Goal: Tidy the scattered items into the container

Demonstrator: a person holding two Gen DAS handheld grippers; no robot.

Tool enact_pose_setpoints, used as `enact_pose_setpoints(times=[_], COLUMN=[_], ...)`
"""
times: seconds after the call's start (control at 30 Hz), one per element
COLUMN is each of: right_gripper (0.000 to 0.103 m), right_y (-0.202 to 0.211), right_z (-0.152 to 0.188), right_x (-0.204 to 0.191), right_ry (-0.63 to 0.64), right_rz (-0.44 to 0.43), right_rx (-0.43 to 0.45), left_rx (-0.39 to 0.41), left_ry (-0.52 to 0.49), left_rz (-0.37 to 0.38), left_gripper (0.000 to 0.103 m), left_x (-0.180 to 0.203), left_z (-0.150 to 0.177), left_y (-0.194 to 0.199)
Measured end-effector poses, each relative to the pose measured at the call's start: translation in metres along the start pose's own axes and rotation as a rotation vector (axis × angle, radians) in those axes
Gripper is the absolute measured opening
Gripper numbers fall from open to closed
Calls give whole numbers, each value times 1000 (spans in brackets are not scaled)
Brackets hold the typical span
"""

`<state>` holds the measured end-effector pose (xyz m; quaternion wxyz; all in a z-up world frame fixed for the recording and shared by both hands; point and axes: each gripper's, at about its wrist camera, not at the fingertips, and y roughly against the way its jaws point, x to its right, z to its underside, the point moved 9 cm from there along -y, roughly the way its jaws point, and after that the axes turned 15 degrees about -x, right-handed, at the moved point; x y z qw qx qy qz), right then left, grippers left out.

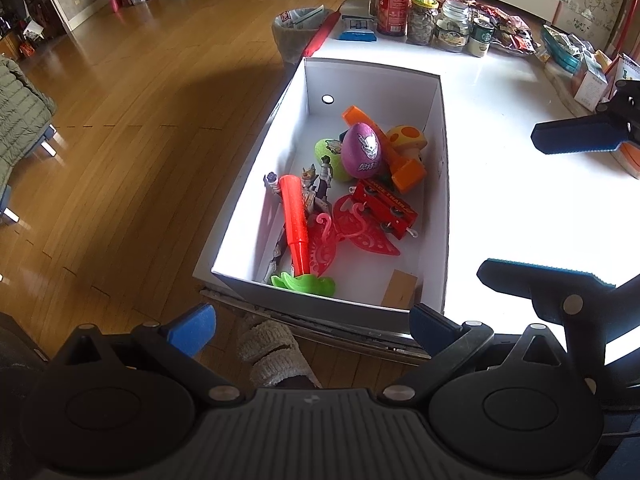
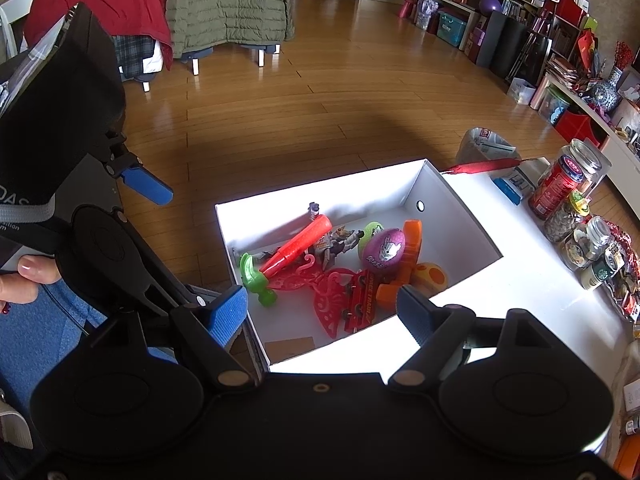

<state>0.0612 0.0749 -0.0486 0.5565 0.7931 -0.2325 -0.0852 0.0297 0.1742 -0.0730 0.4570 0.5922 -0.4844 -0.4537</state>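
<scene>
Left gripper (image 1: 312,328) and right gripper (image 2: 322,312) both point steeply down, jaws wide apart and empty.

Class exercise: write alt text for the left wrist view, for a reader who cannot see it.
An open white box on a white table holds toys, among them a purple egg, a red train car and a toy hammer. Both the left gripper and right gripper are open and empty.

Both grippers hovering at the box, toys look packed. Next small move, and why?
Probably back both off and end. The left gripper and right gripper are open and empty, and the toys, such as the purple egg and red train, lie inside the white box. No loose toy shows on the table.
</scene>
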Motion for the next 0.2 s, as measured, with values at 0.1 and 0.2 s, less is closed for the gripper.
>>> enact_pose_setpoints(times=[0.1,0.2], right_gripper=[79,79], right_y=[0,0], right_z=[0,0], right_x=[0,0], right_ry=[1,1], right_rz=[0,0], right_rx=[0,0], left_rx=[-1,6], left_ry=[2,2], left_rz=[3,-4], left_gripper=[102,102], left_x=[0,-1], left_z=[0,0], left_y=[0,1])
